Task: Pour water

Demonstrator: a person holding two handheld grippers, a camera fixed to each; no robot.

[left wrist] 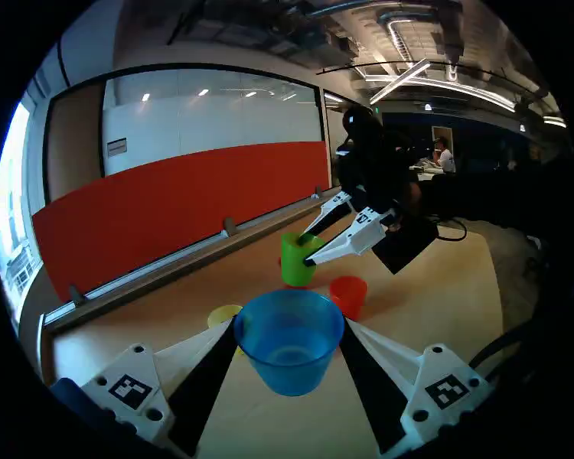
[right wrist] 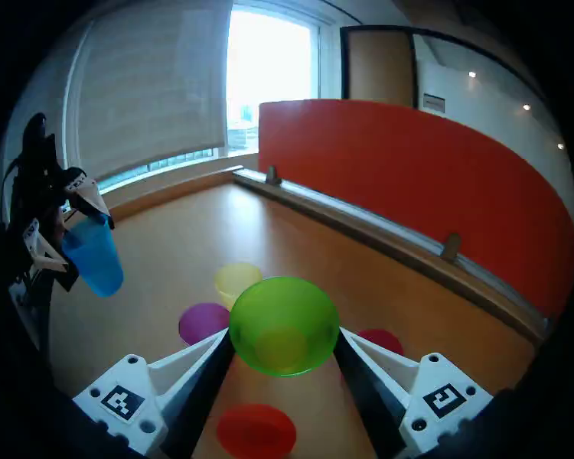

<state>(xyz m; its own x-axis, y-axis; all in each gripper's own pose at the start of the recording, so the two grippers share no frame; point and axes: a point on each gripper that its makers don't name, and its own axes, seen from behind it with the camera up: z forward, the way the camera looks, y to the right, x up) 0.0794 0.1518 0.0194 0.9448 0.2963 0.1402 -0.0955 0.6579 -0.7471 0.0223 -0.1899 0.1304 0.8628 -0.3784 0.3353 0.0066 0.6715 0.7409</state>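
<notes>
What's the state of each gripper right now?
Left gripper: tongs closed on the blue cup.
Right gripper: tongs closed on the green cup.

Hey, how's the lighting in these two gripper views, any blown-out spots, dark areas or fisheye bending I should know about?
Left gripper view: the ceiling strip lights glare, the far office is dark, the blue cup is sharp. Right gripper view: the window is blown out white, the green cup glows backlit, and the red partition bows along its top edge from fisheye distortion.
</notes>
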